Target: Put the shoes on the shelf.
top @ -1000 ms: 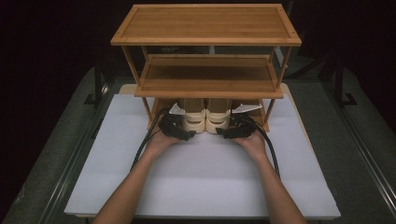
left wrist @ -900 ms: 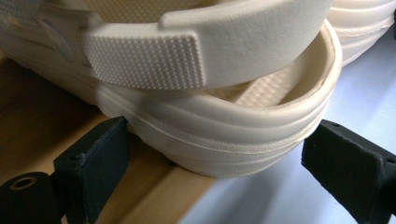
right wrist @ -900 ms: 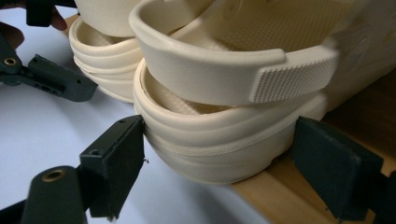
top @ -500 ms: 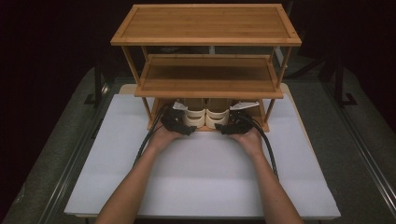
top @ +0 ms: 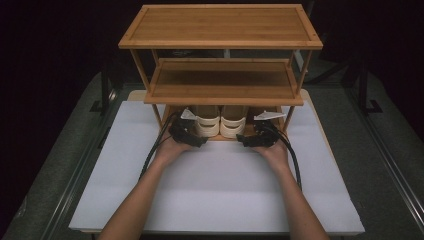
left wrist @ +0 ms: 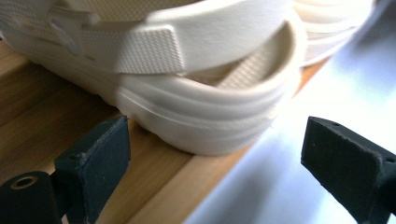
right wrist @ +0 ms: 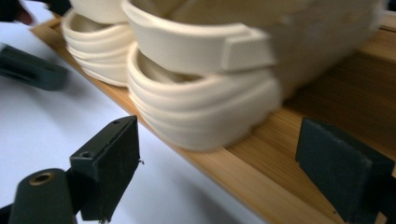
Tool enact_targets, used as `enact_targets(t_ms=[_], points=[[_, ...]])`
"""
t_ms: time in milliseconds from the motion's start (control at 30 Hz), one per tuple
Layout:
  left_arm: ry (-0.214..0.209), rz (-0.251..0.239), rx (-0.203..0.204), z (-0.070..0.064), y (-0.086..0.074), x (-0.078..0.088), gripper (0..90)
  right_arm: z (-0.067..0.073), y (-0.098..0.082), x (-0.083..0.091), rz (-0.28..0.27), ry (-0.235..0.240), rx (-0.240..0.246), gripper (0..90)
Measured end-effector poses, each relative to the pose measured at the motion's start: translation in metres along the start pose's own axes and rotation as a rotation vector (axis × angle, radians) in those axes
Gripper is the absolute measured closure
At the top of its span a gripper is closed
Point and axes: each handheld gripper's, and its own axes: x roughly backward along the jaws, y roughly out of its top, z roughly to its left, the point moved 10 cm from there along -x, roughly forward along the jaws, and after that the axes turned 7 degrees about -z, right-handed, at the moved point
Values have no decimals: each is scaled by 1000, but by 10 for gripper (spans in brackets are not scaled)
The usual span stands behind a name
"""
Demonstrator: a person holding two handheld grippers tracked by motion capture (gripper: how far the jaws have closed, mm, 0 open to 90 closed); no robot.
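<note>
Two cream rubber sandals (top: 220, 121), strapped and ridged at the heel, stand paired on the bamboo rack's (top: 225, 95) bottom shelf. Left hand-held gripper (top: 189, 137) and right hand-held gripper (top: 251, 140) flank their heels, jaws apart, the right's just widened, gripping nothing.

High view looks down from above; both gripper views sit close behind the cream shoes (top: 220, 125), which all three share

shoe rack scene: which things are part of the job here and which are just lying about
In the job:
- left shoe
- right shoe
- bottom shelf
- left gripper, open
- right gripper, open

Just there:
- middle shelf
- top shelf
- white board
</note>
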Motion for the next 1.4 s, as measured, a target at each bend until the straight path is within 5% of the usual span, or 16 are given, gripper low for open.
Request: enact_targets(t_ms=[167,333,767,1400], points=[[-8,5,-23,-6,-5,18,80,-5,-10,21,4,-19,0,102],[-13,-18,-4,-12,-11,42,80,-10,-20,46,-5,-28,2,100],[26,-64,0,-16,-37,109,80,-12,-49,112,-24,-49,15,98],[133,-6,49,-15,-129,185,79,-18,-111,174,36,-132,-6,98]])
